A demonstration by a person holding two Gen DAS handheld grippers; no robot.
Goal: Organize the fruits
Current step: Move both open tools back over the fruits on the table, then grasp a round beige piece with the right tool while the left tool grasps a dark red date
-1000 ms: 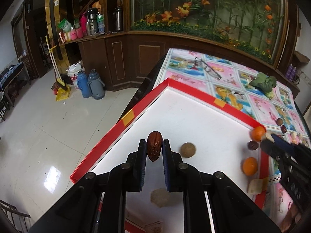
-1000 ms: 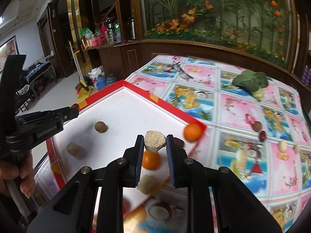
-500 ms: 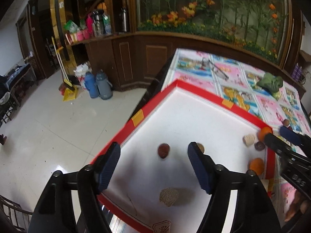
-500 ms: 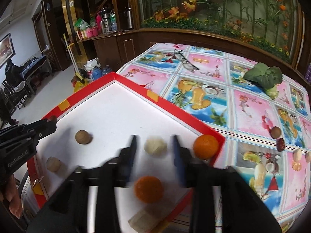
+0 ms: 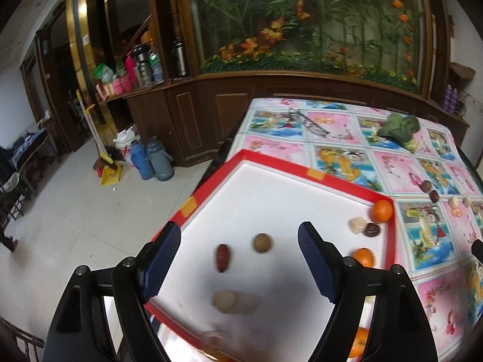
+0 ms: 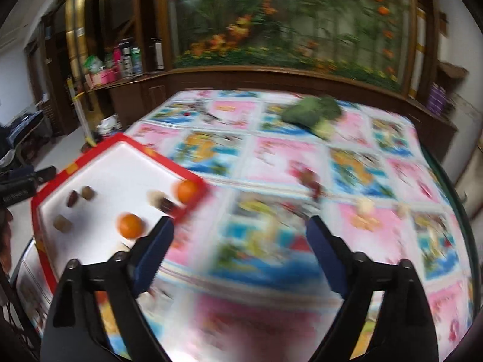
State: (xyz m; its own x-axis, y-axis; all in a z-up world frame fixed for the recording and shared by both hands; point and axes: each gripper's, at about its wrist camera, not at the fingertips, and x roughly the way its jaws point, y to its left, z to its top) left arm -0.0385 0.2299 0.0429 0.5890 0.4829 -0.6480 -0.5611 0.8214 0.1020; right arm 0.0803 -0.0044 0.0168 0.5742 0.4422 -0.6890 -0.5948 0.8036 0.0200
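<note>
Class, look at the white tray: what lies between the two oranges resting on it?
In the left wrist view, a pale chunk and a dark brown fruit lie between the corner orange and nearer orange, beside the corner orange.

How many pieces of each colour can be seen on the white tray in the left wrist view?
Orange fruits: 2
Pale beige pieces: 2
Brown or dark red pieces: 3
Total: 7
</note>
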